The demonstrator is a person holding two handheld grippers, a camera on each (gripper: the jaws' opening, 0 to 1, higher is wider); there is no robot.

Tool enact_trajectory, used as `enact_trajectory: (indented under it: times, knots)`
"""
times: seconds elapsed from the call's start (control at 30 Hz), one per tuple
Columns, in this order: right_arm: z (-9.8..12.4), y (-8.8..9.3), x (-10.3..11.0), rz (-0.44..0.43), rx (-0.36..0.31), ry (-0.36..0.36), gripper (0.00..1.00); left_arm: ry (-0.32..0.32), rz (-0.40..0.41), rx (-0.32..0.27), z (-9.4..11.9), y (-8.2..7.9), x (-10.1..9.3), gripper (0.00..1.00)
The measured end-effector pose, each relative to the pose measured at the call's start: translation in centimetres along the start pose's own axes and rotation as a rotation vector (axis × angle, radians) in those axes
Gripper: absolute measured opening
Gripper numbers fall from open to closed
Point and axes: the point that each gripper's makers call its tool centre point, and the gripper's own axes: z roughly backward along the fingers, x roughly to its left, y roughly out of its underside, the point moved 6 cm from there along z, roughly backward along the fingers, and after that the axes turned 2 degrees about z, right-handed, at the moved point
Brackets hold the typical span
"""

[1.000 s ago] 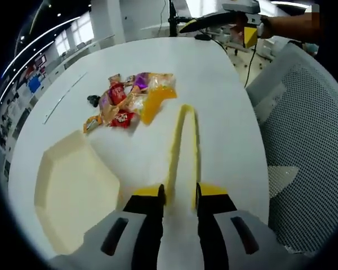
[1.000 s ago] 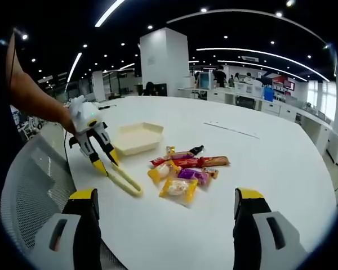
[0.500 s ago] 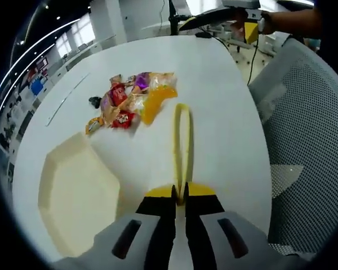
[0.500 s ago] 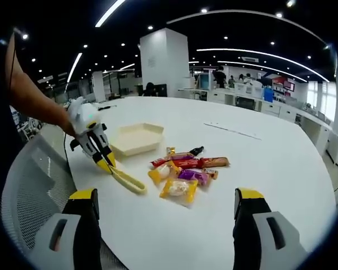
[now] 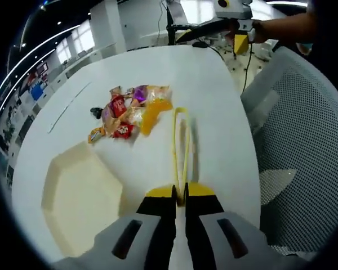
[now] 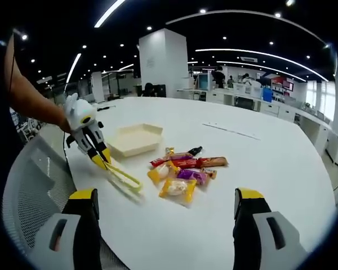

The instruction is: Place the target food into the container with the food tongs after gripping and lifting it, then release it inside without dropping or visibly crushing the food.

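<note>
Tongs (image 5: 180, 143) clamped in left hand-held gripper (image 5: 179, 194), above table (image 5: 214, 79)

The table (image 6: 281, 163) lies bare and wide beyond the snacks (image 6: 183, 169), and open in front of them too. The tray (image 6: 136, 138) sits just behind the tongs (image 6: 123, 175), a strip of bare top between them. The left gripper (image 6: 99, 161) and an arm (image 6: 28, 98) crowd that side. A mesh chair (image 5: 310, 152) hugs the near edge, perhaps touching it.
</note>
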Motion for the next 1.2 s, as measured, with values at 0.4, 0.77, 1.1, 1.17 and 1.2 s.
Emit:
enact_trajectory:
  times: [0.4, 0.77, 1.1, 1.17, 1.2]
  knots:
    - [-0.4, -1.3, -0.3, -0.001, -0.032, -0.036, 0.99, 0.047, 0.033, -0.033, 4.4, -2.5, 1.6, 0.00]
    - [-0.6, -3.2, -1.2, 0.052, -0.050, -0.032, 0.99, 0.070, 0.046, -0.038, 9.0, -5.6, 3.6, 0.00]
    - [-0.8, -4.4, -1.3, 0.067, -0.060, -0.071, 0.99, 0.086, -0.016, -0.031, 13.6, -9.6, 5.1, 0.00]
    - [-0.7, -4.7, -1.5, 0.070, -0.067, -0.071, 0.99, 0.086, -0.025, -0.035, 14.3, -10.2, 5.3, 0.00]
    - [-0.7, -5.0, -1.5, 0.073, -0.066, -0.073, 0.99, 0.086, -0.030, -0.041, 14.7, -10.7, 5.4, 0.00]
